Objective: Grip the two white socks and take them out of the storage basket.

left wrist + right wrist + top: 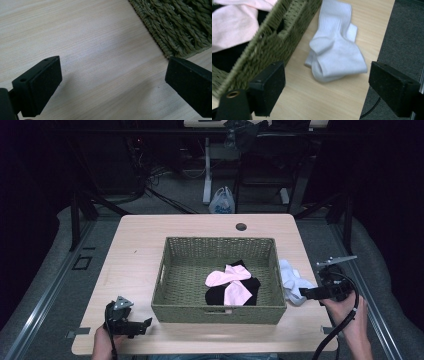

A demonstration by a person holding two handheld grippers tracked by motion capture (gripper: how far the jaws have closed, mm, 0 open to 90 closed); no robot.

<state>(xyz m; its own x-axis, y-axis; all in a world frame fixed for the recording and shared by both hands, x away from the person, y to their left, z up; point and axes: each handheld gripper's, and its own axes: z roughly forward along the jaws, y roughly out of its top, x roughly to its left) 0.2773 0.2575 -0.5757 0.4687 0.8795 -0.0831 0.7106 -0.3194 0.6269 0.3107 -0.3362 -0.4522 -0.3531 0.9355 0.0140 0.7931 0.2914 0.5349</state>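
A green woven basket (165, 270) stands in the middle of the wooden table and holds pink socks (227, 280) on top of black socks (215, 296). White socks (292, 280) lie bunched on the table just right of the basket, also seen as white socks (337, 50) in the right gripper view, beside the basket wall (277, 40). My right gripper (303, 293) is open at the table's right edge, pointing at the white socks, nothing between its pads. My left gripper (146, 324) rests open near the front left, by the basket corner (175, 25).
The table (135, 250) has a cable hole (241, 227) at the back. Grey carpet (407, 32) lies beyond the table's right edge. A white plastic bag (221, 201) and desk legs stand on the floor behind.
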